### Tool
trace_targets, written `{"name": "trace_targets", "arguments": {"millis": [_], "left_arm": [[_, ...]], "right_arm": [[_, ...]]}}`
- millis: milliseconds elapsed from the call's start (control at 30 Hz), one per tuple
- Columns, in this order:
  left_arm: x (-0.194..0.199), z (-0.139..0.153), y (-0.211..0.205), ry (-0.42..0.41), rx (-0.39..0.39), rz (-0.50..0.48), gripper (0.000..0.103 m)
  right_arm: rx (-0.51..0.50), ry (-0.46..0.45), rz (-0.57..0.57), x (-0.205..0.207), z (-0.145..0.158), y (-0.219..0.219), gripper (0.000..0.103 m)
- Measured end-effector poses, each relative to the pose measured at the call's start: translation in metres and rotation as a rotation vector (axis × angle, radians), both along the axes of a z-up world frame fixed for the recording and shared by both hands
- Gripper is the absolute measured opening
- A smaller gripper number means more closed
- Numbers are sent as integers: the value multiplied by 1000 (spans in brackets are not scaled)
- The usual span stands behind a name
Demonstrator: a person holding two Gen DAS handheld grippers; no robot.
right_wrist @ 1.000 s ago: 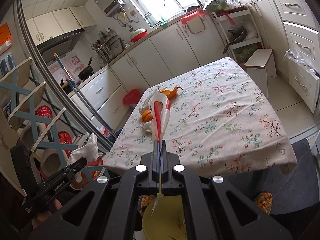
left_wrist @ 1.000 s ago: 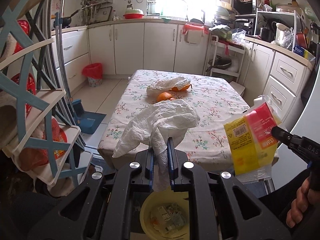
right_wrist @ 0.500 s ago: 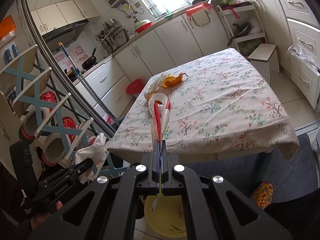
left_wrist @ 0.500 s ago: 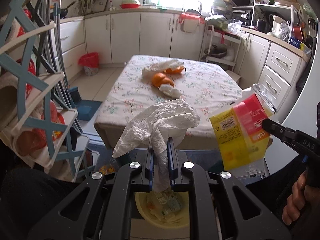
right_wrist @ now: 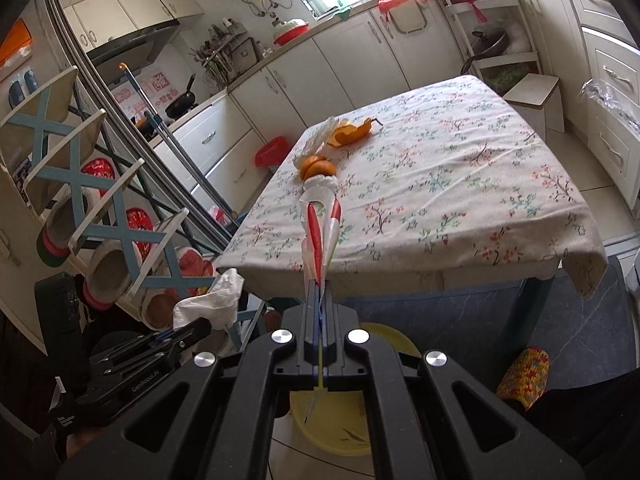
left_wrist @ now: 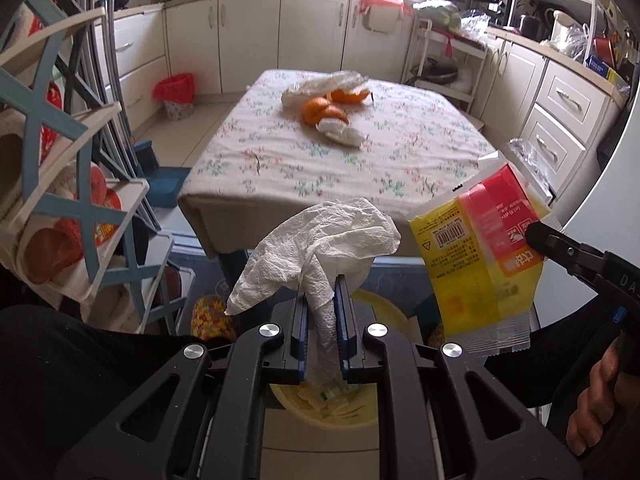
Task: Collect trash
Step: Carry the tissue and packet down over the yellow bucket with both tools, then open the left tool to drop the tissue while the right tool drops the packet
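Note:
My left gripper (left_wrist: 319, 292) is shut on a crumpled white paper towel (left_wrist: 320, 240), held above a yellow bin (left_wrist: 324, 408) that has scraps inside. My right gripper (right_wrist: 320, 292) is shut on a yellow and red plastic wrapper (right_wrist: 318, 232), seen edge-on; it shows flat in the left wrist view (left_wrist: 480, 252). The yellow bin (right_wrist: 340, 424) lies below the right gripper too. On the floral table (left_wrist: 280, 160) lie orange peels (left_wrist: 322, 112), a white tissue (left_wrist: 344, 132) and a clear plastic bag (left_wrist: 320, 84).
A blue and white shoe rack (left_wrist: 72, 208) stands at the left. A red waste basket (left_wrist: 176, 92) sits by the far cabinets. A colourful slipper (right_wrist: 520, 376) lies on the dark floor mat. White cabinets and drawers (left_wrist: 560, 112) line the right wall.
Both grippers have drawn back from the table and lowered, each keeping its trash. The table looks farther off and the yellow bin shows larger beneath the fingers.

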State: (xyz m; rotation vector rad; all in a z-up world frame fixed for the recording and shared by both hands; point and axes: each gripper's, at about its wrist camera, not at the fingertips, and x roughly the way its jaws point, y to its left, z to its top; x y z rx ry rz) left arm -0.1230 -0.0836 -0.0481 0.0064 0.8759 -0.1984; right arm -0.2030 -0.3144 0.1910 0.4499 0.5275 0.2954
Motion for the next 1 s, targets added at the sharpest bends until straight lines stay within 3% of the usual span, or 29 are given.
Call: {"name": "trace_targets", "arguments": {"millis": [433,667,833,1000], "left_arm": [[5,-43,-5,180,35,-10,14],[7,-49,-4,209,49,-9,35],[9,-48,2,216,28,16,42],[10,-38,8,159,3,52,51]], "right_arm": [[-30,130,53,5,-45,22,1],[-22,183,60,13,-64,27,1],[-40,205,71,21,-76,35,1],[-51,264,94,30,-91,43,2]]}}
